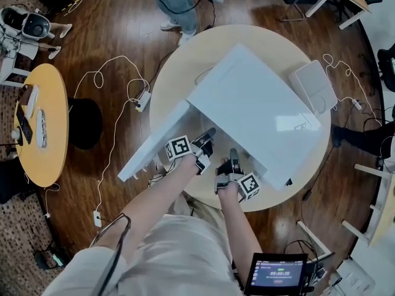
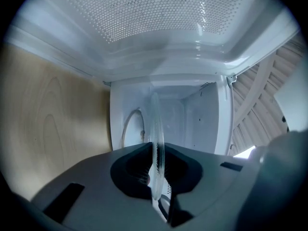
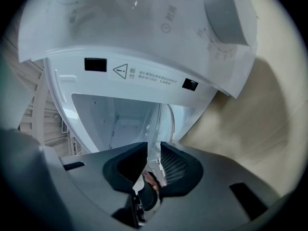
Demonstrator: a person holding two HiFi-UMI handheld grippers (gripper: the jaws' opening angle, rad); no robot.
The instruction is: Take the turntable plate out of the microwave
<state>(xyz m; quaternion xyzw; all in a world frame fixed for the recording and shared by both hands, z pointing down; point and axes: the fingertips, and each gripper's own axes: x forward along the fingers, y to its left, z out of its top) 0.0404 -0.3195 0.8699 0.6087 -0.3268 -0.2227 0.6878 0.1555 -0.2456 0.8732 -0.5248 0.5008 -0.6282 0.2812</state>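
While edge-on in left gripper (image 2: 155,153), turntable plate (image 2: 155,117) between cavity walls (image 2: 204,124).

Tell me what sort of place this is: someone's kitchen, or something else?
Probably a lab or office workroom, not a kitchen. The microwave stands on a round table in the middle of a wood floor, loose cables trail around it, and a second table holds gadgets.

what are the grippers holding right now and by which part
The left gripper is clamped on the rim of the glass turntable plate. The right gripper has its jaws slightly apart around that rim, seemingly not pressing.
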